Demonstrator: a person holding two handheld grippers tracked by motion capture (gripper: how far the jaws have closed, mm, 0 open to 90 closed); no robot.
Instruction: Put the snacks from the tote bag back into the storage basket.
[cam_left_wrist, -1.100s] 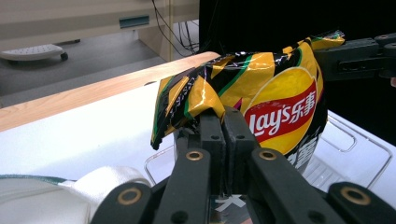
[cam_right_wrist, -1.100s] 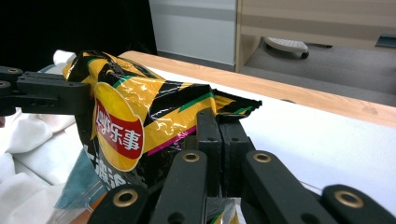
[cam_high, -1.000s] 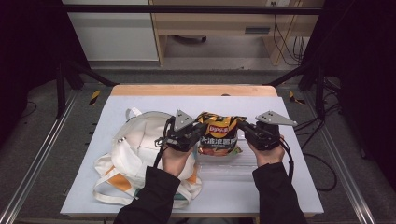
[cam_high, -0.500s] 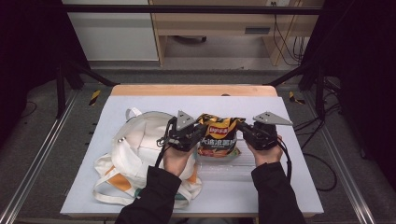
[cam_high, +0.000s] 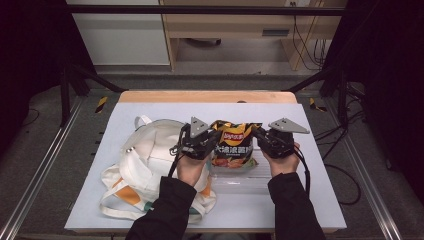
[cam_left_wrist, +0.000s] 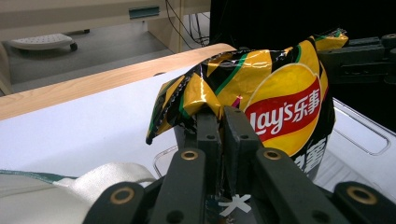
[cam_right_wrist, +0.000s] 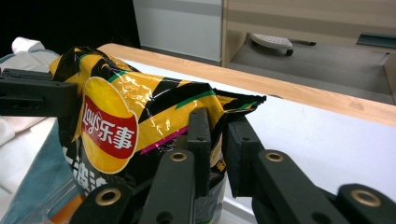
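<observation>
Jaws easing off crinkled chip bag (cam_high: 231, 144).

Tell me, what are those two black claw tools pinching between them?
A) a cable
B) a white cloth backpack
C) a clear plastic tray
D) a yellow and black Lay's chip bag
D: the left gripper and the right gripper each clamp an upper corner of the Lay's chip bag, holding it up over the clear tray, while the white backpack lies untouched on the table beside it.
</observation>
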